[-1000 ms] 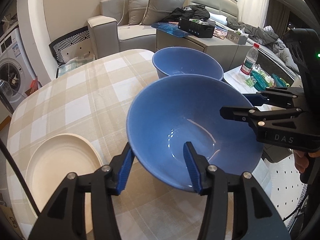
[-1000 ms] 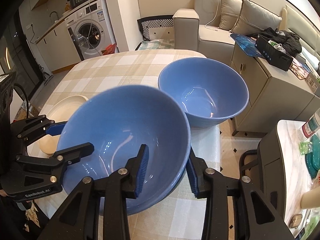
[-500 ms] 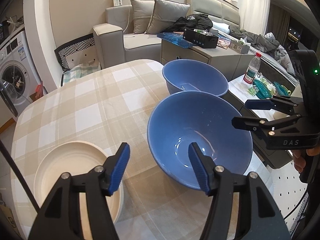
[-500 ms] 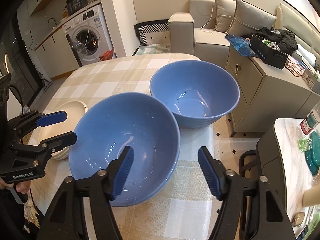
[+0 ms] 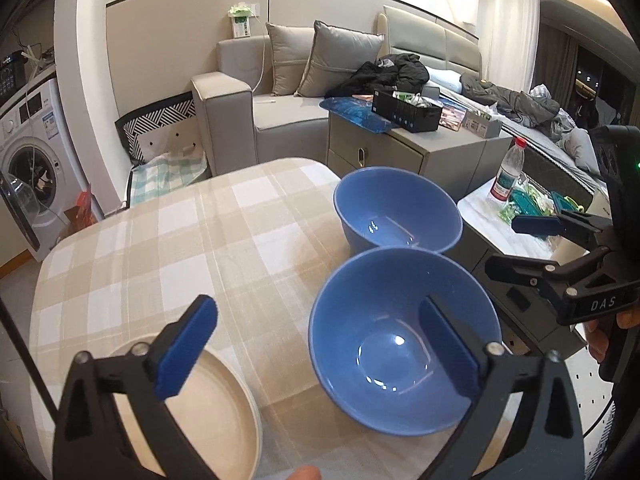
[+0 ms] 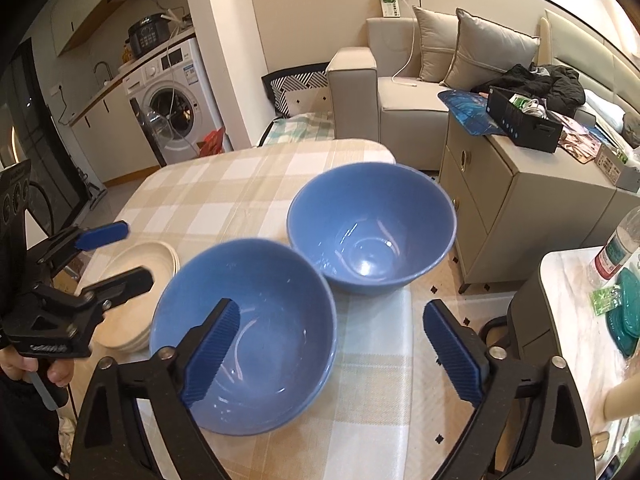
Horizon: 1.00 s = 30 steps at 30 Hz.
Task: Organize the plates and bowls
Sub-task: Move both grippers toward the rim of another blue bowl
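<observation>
Left wrist view
Left gripper point(image 5: 320, 344): jaws opening, spread wide, pads pressing on nothing.
Near blue bowl point(image 5: 404, 344): upright on the checked tablecloth point(image 5: 200, 248), just ahead; the right blue pad shows in front of its inside, the left pad stands clear of its rim.
Far blue bowl point(image 5: 396, 212): beyond the near one, their rims close together or touching.
Cream plates point(image 5: 216, 408): low on the left, behind the left finger.
Right gripper point(image 5: 520, 244): at the right edge, jaws parted, beside the bowls.

Right wrist view
Right gripper point(image 6: 332, 356): jaws opening, wide apart, clamping nothing.
Near blue bowl point(image 6: 248, 328): just ahead and left; the left pad shows in front of its inside, the right pad is well off to its right over the cloth.
Far blue bowl point(image 6: 372, 224): ahead, behind the near bowl.
Cream plates point(image 6: 148, 264): stacked far left, partly behind the left gripper point(image 6: 116, 256), whose fingers stand apart.
</observation>
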Available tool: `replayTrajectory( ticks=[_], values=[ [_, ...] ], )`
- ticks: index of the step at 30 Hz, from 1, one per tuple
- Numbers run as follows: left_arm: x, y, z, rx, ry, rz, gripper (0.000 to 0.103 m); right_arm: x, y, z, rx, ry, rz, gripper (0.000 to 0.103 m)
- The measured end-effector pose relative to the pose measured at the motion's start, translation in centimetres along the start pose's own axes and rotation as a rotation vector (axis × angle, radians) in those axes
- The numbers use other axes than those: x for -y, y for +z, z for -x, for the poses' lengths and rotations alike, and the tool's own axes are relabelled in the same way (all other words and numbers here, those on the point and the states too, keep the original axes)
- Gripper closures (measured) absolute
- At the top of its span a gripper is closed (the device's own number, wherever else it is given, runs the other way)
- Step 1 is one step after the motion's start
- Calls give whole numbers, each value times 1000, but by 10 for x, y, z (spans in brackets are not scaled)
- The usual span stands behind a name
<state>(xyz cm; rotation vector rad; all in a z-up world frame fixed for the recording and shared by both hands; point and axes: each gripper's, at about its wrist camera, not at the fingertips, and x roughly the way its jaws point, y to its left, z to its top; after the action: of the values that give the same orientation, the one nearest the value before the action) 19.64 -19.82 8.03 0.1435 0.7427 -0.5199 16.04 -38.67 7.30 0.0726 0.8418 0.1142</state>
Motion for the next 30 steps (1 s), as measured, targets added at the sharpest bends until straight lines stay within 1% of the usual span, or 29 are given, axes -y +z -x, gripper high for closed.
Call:
replayTrajectory(
  ticks=[5,13,17,20,26,30],
  values=[
    [-2,16,-8,-7,-14,4,0,12,11,3,17,1,-38,1],
    [-1,37,-27,-25,-26,-2,0,36,27,1,30,-6,-107,1],
    [-4,47,-42,-51,-51,19,0,47,34,-4,32,-17,-134,1],
    [-4,53,-54,-70,-64,20,0,54,38,-11,28,-21,-147,1],
    [-4,66,-79,-102,-63,35,0,71,42,-34,-4,-31,-189,1],
    [-1,75,-98,-121,-55,23,0,82,44,-50,-26,-29,-231,1]
  ],
)
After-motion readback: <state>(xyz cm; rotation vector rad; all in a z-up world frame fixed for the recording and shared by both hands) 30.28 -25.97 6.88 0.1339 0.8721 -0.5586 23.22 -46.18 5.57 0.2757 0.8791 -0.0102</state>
